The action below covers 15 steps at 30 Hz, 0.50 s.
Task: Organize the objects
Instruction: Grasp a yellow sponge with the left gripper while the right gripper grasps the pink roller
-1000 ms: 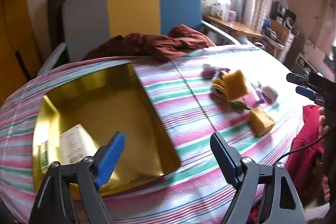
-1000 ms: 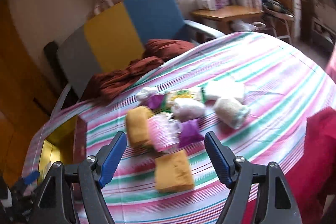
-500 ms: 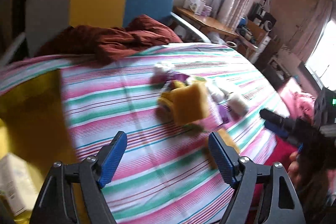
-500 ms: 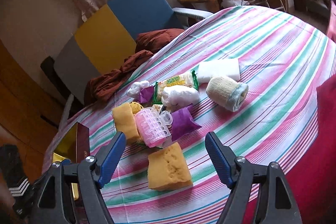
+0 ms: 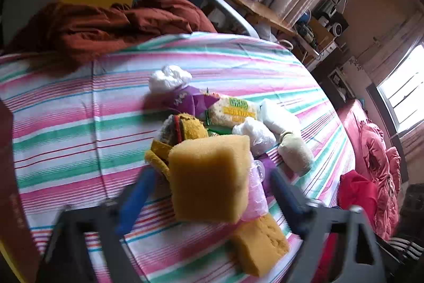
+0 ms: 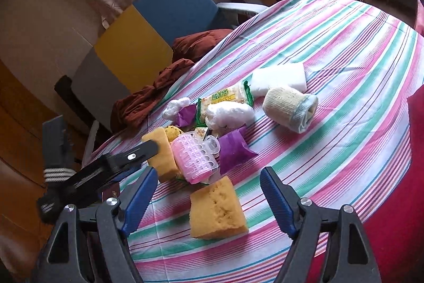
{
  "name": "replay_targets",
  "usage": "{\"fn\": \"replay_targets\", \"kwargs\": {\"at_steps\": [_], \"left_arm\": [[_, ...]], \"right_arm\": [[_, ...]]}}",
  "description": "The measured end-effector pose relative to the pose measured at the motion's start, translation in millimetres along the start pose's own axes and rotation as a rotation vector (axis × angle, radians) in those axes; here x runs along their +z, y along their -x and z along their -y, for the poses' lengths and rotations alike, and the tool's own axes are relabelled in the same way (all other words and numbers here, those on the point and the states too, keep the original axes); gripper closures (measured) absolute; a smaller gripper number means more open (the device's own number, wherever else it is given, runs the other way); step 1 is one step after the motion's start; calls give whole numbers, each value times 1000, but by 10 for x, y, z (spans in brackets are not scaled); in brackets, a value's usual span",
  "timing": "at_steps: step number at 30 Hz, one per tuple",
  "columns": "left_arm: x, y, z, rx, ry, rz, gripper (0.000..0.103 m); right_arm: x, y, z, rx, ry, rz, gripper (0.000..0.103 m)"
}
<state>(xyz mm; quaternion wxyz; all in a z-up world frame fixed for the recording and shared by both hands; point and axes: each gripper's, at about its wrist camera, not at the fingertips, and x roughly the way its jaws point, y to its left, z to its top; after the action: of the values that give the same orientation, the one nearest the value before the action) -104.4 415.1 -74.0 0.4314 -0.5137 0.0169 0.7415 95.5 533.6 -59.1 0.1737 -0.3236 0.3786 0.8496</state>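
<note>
A second ago the left gripper (image 5: 209,190) was over the gold box with its jaws wide and empty; now it has swung across the striped worktop (image 6: 344,65) to the pile of things, and the box has almost gone from its view, with only a dark red edge (image 5: 10,177) at the left. Its jaws are open, one on each side of the tall yellow sponge (image 5: 212,177), but the picture is blurry there, so I cannot tell if they touch it yet. It looks like the sponge will be picked next and carried to the box. The right gripper (image 6: 206,192) has come lower and closer to the pile; its jaws are open and hold nothing, just above the flat yellow sponge (image 6: 217,208). Beside that lie the pink curler pack (image 6: 194,157), a purple wrapper (image 6: 234,149), a rolled sock (image 6: 290,108) and a white block (image 6: 278,77). The snack pack (image 6: 225,97) has green ends and a yellow label; the left view reads something like "WEIDAN", and there are Chinese signs on it too
</note>
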Motion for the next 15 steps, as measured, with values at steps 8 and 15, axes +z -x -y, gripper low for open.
{"fn": "replay_targets", "kwargs": {"at_steps": [8, 15], "left_arm": [[-330, 255, -204, -33, 8, 18, 51], [-699, 411, -357, 33, 2, -1, 51]], "right_arm": [[5, -50, -22, -11, 14, -25, 21], [-3, -97, -84, -32, 45, -43, 21]]}}
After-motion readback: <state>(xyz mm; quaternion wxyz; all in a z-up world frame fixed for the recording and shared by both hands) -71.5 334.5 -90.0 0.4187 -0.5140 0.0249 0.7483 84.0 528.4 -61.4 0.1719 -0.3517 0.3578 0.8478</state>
